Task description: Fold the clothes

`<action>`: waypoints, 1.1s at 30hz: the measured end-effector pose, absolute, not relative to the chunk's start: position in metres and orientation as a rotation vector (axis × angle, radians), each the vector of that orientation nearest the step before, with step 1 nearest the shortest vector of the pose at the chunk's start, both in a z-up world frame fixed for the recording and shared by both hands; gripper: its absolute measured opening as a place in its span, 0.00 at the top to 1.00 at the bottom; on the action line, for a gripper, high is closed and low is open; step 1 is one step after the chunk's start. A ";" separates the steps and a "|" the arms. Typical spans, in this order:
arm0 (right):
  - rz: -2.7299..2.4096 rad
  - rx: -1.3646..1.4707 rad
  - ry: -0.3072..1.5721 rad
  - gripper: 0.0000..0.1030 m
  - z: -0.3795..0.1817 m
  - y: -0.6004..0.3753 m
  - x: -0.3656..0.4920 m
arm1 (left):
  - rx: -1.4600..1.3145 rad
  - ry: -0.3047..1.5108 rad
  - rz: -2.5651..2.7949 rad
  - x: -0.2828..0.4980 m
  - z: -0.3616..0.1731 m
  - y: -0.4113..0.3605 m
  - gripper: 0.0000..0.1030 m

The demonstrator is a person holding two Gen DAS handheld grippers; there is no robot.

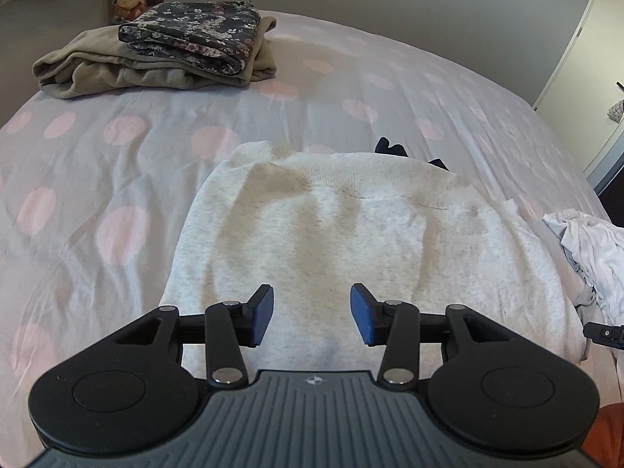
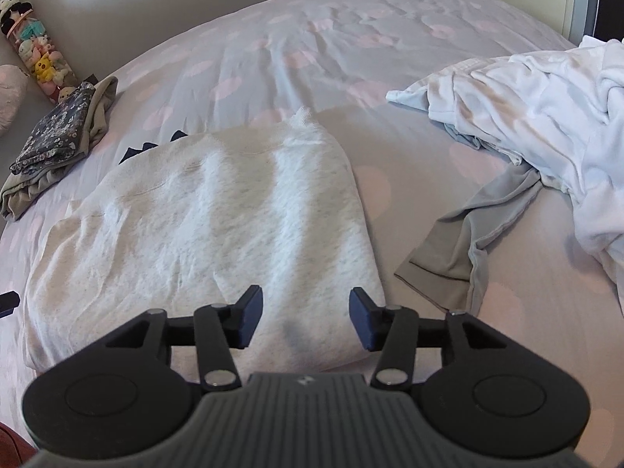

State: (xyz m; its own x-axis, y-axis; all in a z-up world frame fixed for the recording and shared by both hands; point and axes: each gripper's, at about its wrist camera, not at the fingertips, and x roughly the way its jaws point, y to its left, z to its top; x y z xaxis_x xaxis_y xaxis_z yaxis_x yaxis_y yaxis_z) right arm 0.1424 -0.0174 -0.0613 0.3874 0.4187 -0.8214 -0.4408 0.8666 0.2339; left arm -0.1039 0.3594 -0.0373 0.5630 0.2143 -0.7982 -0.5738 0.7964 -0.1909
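Left gripper [image 1: 311, 314] spread wide, empty, above near edge of sweatshirt [image 1: 331, 241]. Right gripper [image 2: 305, 318] likewise parted, empty. Sweatshirt folded, mid-bed [image 1: 117, 163]. Folded stack [image 1: 175, 46] at far left corner; white heap [image 2: 546, 117] at right edge.

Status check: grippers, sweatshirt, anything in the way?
Left gripper and right gripper: jaws open, empty, over grey sweatshirt. Sweatshirt folded on bed. Grey tee beside it, apart; nothing blocking.

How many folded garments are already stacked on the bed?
2: a dark floral garment lying on top of a khaki garment, at the bed's far left corner. Anything beneath them would be hidden.
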 end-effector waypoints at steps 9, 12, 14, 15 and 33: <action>0.553 -0.041 1.051 0.27 -0.074 0.007 0.181 | -0.451 0.885 0.423 -0.063 -0.065 0.390 0.59; 0.557 -0.057 1.047 0.27 -0.076 0.015 0.197 | -0.459 0.897 0.402 -0.053 -0.076 0.398 0.59; 0.558 -0.066 1.043 0.27 -0.077 0.019 0.208 | -0.445 0.908 0.391 -0.047 -0.082 0.400 0.59; 0.558 -0.065 1.045 0.27 -0.078 0.020 0.214 | -0.426 0.914 0.384 -0.045 -0.085 0.400 0.59; 0.680 0.036 1.204 0.27 -0.137 0.047 0.270 | -0.498 0.902 0.363 -0.039 -0.109 0.421 0.59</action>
State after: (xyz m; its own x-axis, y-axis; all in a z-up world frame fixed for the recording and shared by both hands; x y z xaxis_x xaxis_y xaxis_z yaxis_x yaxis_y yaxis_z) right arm 0.2702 0.0471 -0.1370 0.1865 0.5017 -0.8447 -0.4646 0.8026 0.3742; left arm -0.0389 0.4206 -0.1089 0.5727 0.0924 -0.8145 -0.4983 0.8282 -0.2564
